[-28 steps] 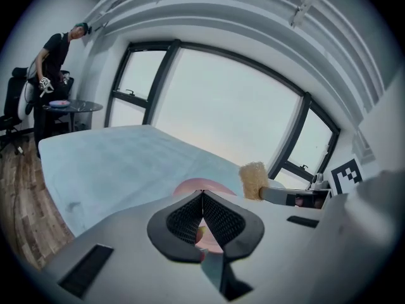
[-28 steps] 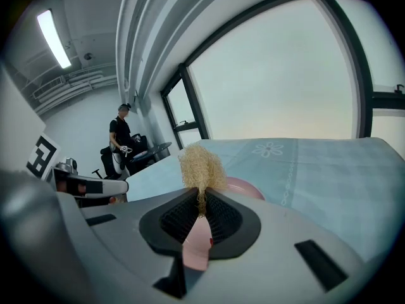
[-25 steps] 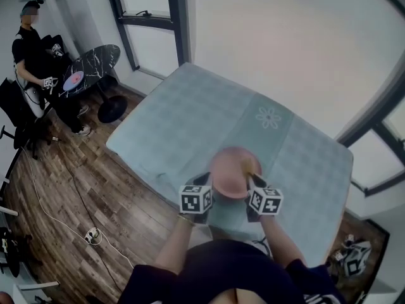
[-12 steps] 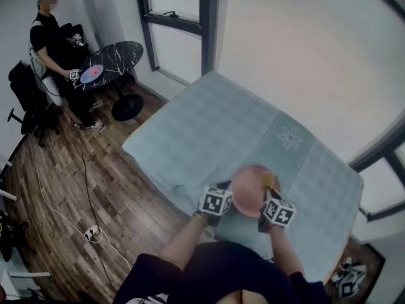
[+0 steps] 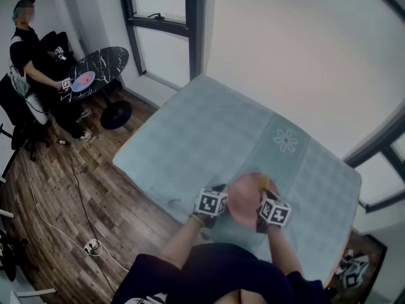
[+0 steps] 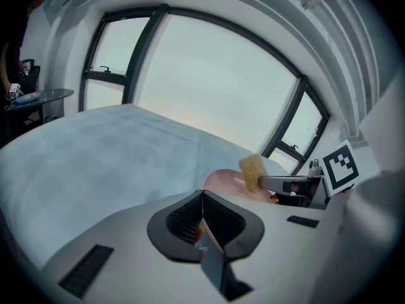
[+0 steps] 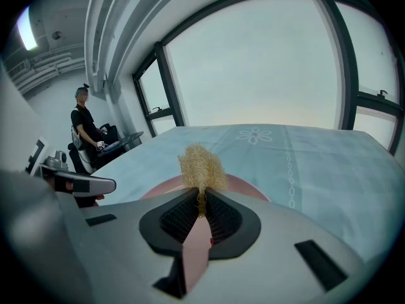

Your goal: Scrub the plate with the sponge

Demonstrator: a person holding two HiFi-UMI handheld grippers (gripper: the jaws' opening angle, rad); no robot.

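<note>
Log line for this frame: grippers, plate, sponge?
left gripper: shut on pink plate | right gripper: shut on yellow sponge | position: sponge over plate

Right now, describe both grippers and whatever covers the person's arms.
The left gripper and right gripper have pale grey moulded shells, each with black ribbed pads in a rounded black surround and black rectangular slots. Each carries a white cube printed with black square markers. No cables show. The person wears a dark top with short sleeves.

Pink plate (image 5: 245, 200); tan sponge (image 7: 201, 165); pale-teal checked tablecloth (image 5: 202, 132)
</note>
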